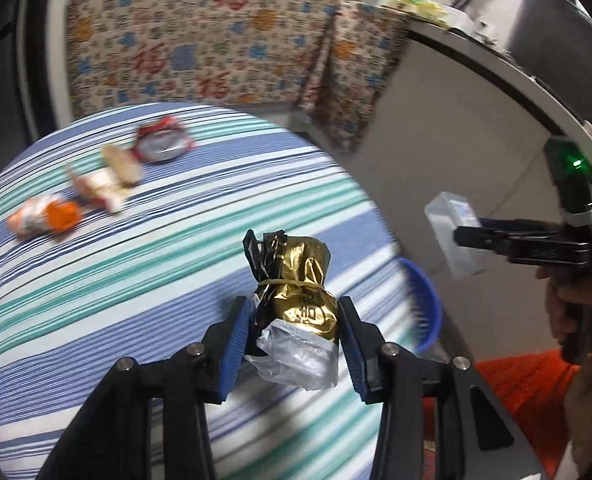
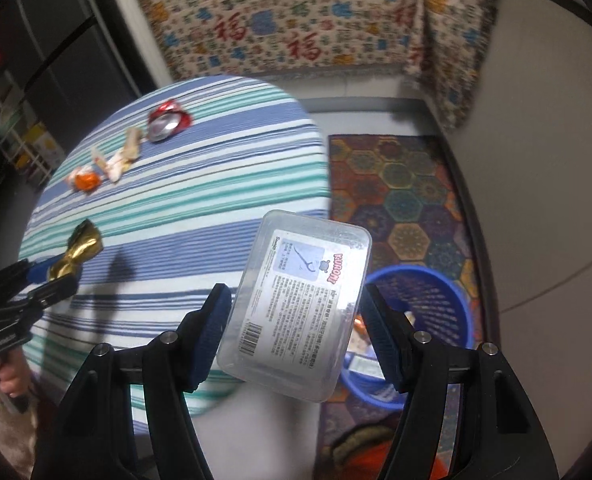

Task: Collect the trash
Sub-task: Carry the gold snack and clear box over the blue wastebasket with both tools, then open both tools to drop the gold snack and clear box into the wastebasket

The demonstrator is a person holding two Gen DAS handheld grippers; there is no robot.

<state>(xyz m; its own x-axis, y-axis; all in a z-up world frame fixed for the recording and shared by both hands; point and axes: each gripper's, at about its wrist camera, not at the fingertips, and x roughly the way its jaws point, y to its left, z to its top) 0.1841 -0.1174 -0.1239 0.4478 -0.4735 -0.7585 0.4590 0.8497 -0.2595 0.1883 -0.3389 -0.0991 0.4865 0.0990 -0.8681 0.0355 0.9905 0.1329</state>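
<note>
My left gripper [image 1: 296, 340] is shut on a crumpled gold foil bag [image 1: 296, 276] tied with a rubber band, held above the striped tablecloth [image 1: 116, 280]. My right gripper [image 2: 296, 332] is shut on a clear plastic box [image 2: 300, 300] with a printed label, held over the table's edge. A blue perforated waste basket [image 2: 436, 300] stands on the floor to the right of the table, with some scraps in it. On the far side of the table lie a crushed red can [image 2: 168, 120], pale wrappers [image 2: 116, 160] and an orange wrapper [image 2: 84, 180]. Each gripper shows in the other's view.
A patterned cloth [image 2: 296, 20] hangs over furniture behind the table. A colourful hexagon rug [image 2: 396, 184] lies on the floor under the basket. Dark shelving [image 2: 28, 80] stands at the left. A white counter edge [image 1: 496, 72] curves at the right.
</note>
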